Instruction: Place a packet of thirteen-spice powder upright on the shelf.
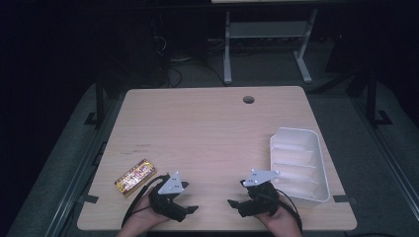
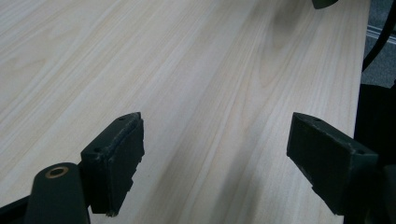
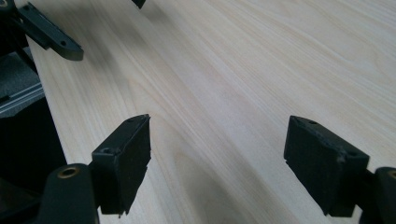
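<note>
Dim room, pale wood table (image 1: pixel 207 133). We note left gripper (image 1: pixel 191 209) and right gripper (image 1: pixel 232 203) at six o'clock, jaws apart, nothing between. Snack packet (image 1: pixel 135 177) at eight o'clock, white tray (image 1: pixel 298 163) at four o'clock, well apart. We judge work not begun: packet untouched.

The table (image 1: pixel 207 133) is pale wood with fine lengthwise grain. A white ribbed tray (image 1: pixel 299 163) sits on it, and a small packet (image 1: pixel 135 177) printed in gold, brown and red. Both grippers (image 1: pixel 190 197) (image 1: pixel 236 193) are black, topped by grey plates.
</note>
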Tool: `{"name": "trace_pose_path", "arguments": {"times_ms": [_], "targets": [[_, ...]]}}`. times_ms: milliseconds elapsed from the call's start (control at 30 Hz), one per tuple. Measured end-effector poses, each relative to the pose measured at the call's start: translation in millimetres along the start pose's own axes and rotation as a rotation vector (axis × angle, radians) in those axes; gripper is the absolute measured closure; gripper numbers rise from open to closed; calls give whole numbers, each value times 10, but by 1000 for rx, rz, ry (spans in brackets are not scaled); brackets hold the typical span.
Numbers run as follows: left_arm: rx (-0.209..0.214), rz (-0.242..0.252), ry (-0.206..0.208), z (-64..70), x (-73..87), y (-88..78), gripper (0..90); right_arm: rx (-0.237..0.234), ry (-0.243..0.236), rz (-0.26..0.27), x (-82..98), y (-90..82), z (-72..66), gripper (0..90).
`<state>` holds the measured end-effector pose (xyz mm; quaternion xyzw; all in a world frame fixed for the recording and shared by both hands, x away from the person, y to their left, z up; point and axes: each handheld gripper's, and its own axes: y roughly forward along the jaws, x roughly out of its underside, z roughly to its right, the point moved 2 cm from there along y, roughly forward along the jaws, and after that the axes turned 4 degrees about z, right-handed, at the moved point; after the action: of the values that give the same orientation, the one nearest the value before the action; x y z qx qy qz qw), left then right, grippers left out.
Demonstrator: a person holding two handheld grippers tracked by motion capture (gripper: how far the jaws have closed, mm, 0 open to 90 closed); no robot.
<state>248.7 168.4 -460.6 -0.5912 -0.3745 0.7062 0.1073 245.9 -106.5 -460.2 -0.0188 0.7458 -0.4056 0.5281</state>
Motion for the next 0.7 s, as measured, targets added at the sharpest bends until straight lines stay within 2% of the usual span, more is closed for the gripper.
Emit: {"name": "trace_pose_path", "arguments": {"times_ms": [367,700], "targets": [[-18,19,4,-55,-38,-91,186,-10,-12,-7,2,13,-16,221],[-57,43,-6,-207,-36,-269,188,-8,-15,-16,3,34,-24,219]]}}
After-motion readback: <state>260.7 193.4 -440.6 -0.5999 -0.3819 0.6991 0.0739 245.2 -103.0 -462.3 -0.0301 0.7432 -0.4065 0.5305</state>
